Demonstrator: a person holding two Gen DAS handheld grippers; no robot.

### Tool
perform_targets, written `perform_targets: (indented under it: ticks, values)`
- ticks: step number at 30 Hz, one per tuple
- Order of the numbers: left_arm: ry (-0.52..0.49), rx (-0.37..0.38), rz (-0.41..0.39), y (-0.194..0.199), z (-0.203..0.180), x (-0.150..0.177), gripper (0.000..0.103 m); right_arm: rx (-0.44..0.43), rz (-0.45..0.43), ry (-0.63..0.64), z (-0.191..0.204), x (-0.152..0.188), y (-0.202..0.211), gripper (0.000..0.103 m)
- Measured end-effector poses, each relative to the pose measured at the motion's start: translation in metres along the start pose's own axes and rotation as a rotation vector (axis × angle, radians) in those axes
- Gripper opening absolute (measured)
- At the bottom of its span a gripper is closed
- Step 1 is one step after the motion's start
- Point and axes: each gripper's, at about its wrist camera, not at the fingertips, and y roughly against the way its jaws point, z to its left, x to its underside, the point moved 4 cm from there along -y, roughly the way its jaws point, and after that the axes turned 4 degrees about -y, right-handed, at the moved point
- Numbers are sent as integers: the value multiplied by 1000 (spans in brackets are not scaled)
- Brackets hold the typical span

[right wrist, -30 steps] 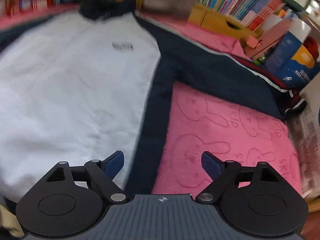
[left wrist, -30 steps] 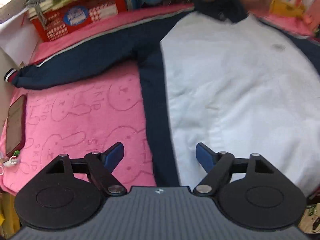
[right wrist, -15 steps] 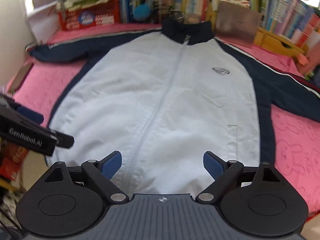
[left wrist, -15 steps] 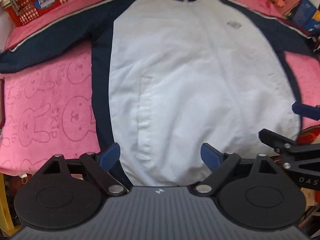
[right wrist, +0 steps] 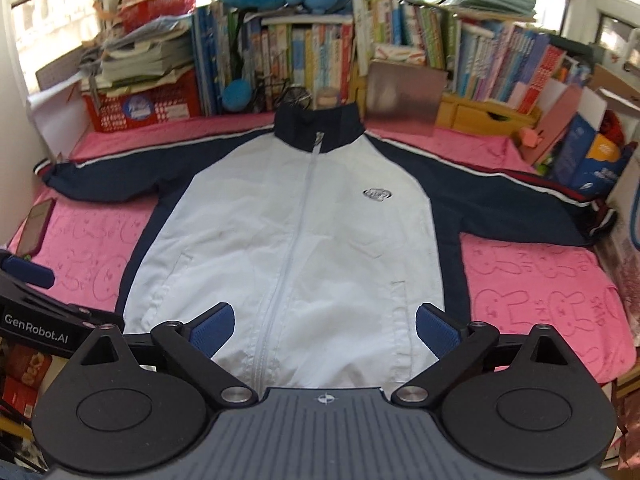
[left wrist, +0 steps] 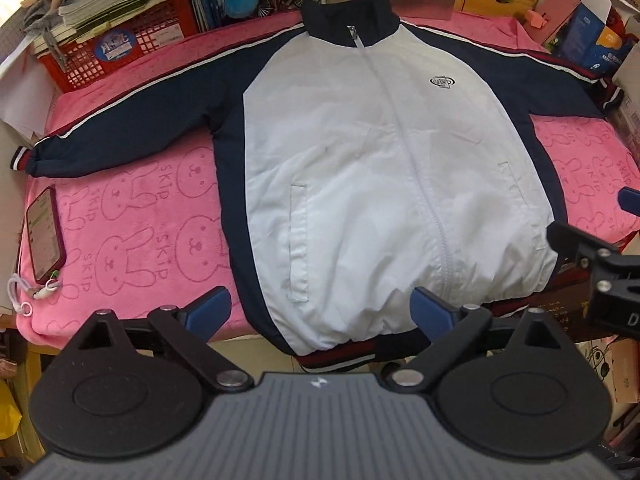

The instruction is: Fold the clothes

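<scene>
A phone (left wrist: 43,236) lies on the pink towel (left wrist: 132,216) far left of the left claw (left wrist: 322,312), near the surface edge. Beyond it, a red basket (left wrist: 120,52) holds a stack of papers and books. The left claw hangs wide, holding nothing, just short of the jacket's hem. The jacket (left wrist: 380,168) lies flat, zipped, front up, straight ahead of both claws, sleeves spread to either side, collar toward the bookshelf (right wrist: 320,52). The right claw (right wrist: 324,330) is also wide and empty, over the hem, with the zip running up between its fingers. Far right of it, a yellow wooden drawer box (right wrist: 480,114) and blue cartons (right wrist: 592,156) stand at the towel's back corner; the drawer's contents cannot be seen.
</scene>
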Motion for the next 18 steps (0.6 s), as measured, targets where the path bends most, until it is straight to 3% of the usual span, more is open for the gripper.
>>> perform_targets:
  ticks: [18]
  values:
    - [-37,38,-16,7,-23,-8,98,71,-78,-45,-16,4,46,101]
